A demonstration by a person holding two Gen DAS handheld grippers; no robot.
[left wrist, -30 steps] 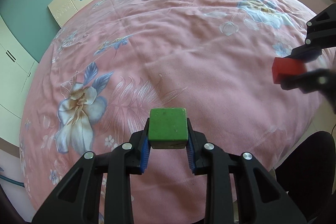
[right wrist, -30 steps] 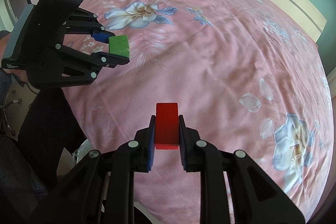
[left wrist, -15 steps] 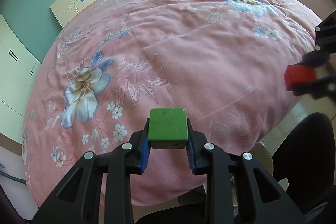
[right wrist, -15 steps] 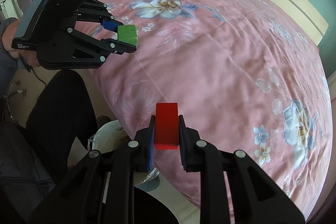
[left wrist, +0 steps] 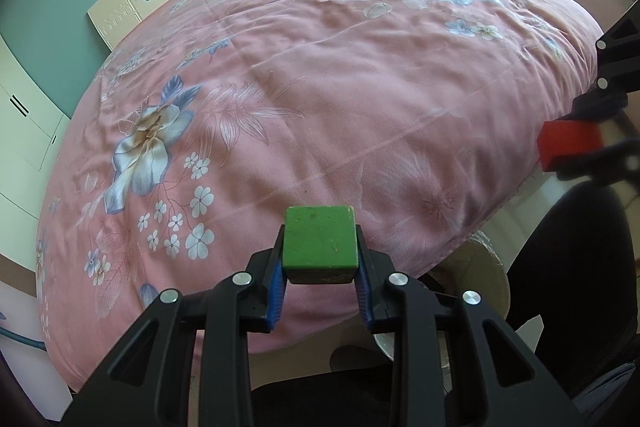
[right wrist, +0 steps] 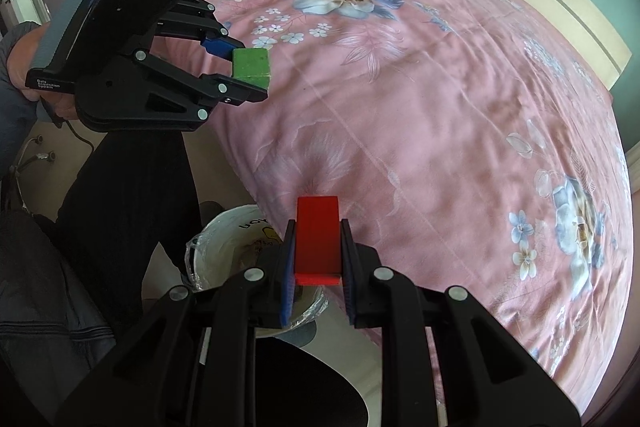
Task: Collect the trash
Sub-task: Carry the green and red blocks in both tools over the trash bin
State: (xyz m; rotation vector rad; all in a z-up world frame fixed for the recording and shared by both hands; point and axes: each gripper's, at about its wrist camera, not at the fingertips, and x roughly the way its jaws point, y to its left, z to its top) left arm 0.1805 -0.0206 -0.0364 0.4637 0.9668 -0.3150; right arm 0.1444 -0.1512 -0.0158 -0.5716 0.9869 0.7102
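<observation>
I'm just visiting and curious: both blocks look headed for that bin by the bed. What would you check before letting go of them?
1. Left tongs shut on green block: ok.
2. Right tongs shut on red block: ok.
3. White lined bin open-topped: ok.
4. Red block over the bin's mouth: cannot tell; it appears near the rim by the pink bedspread.
5. Green block over the bin: not ok; it hangs above the bedspread.
6. Person's dark-trousered leg clear of bin: ok, beside it.
</observation>
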